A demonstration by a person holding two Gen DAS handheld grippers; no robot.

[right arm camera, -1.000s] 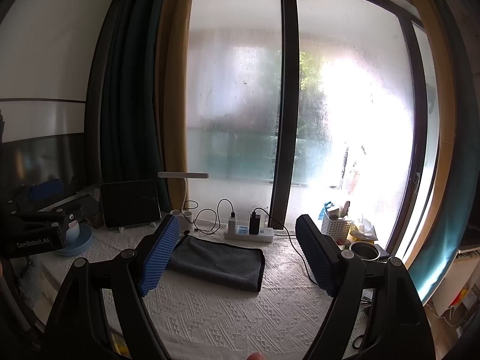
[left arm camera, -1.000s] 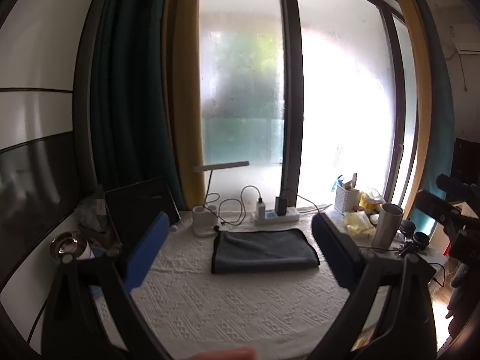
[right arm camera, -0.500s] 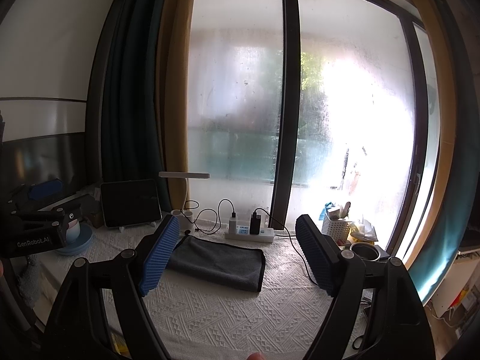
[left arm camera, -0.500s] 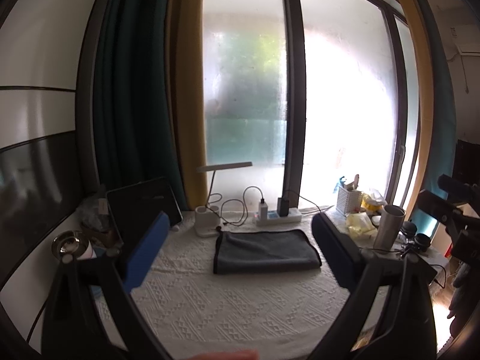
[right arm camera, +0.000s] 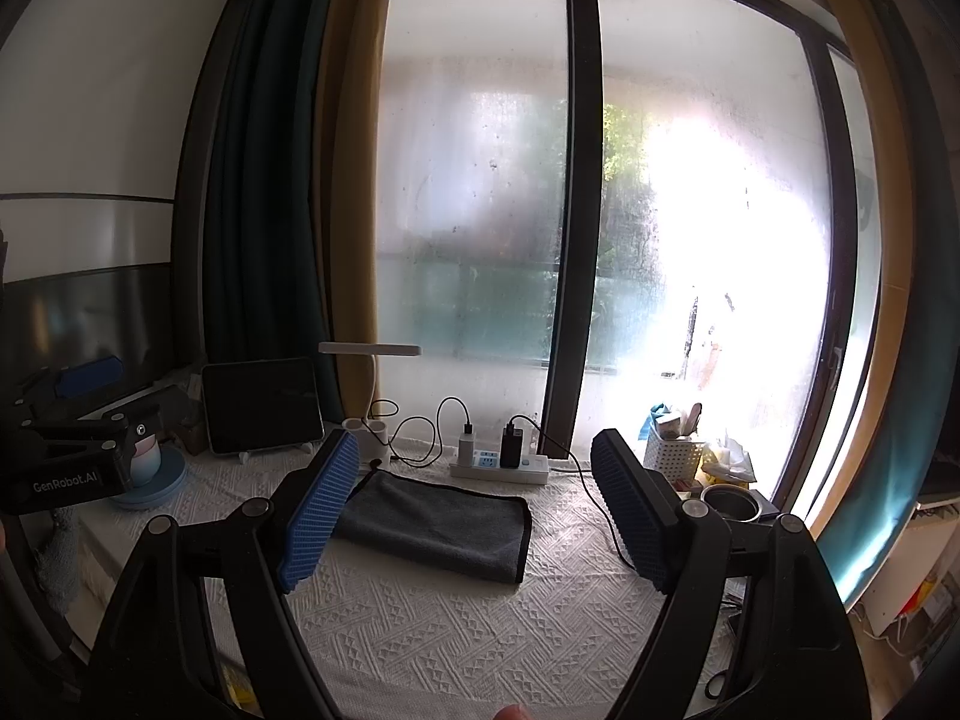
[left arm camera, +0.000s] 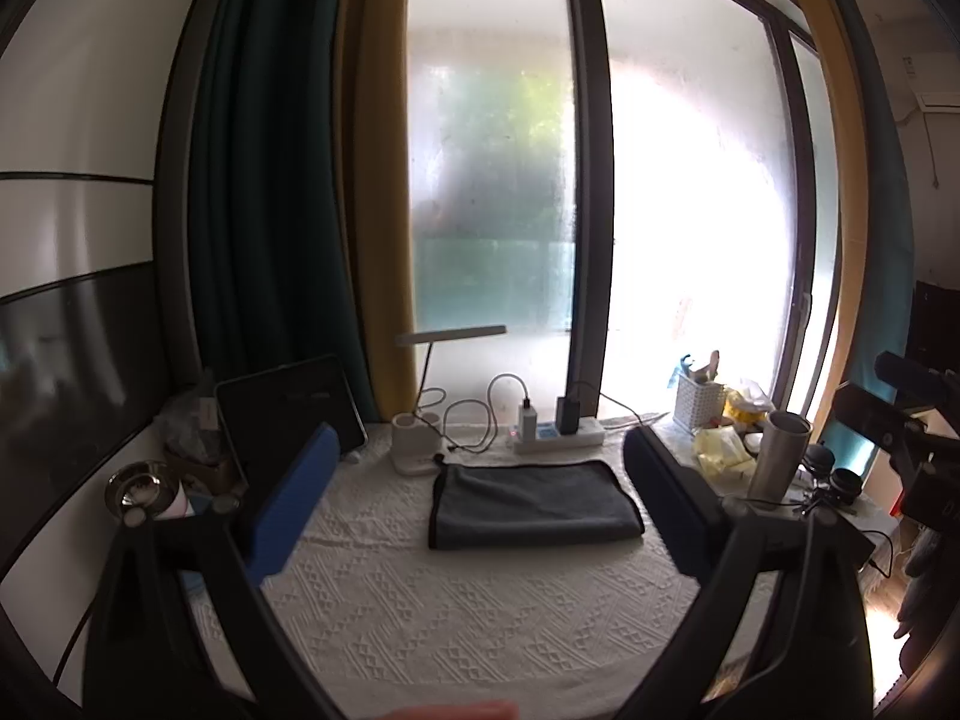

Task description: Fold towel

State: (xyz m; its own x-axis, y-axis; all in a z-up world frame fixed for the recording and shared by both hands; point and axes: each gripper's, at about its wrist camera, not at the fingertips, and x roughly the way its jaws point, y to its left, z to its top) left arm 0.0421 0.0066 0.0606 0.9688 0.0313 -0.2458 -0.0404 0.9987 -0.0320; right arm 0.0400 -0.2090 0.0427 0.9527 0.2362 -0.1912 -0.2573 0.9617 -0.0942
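A dark grey towel (left arm camera: 531, 504) lies folded into a flat rectangle on the white textured tablecloth (left arm camera: 480, 606), near the back by the window. It also shows in the right wrist view (right arm camera: 438, 525). My left gripper (left arm camera: 480, 498) is open and empty, held above the table in front of the towel. My right gripper (right arm camera: 474, 510) is open and empty, also raised and short of the towel. The other gripper shows at the right edge of the left wrist view (left arm camera: 900, 420) and at the left edge of the right wrist view (right arm camera: 72, 456).
Behind the towel are a power strip with chargers (left arm camera: 558, 432), a white desk lamp (left arm camera: 420, 438) and cables. A tablet (left arm camera: 288, 414) stands at back left. A steel cup (left arm camera: 777, 456), a white basket (left arm camera: 699, 402) and clutter are at the right.
The left wrist view has shifted slightly, so the towel sits a little further right in it. The right wrist view is unchanged. Both grippers stay open.
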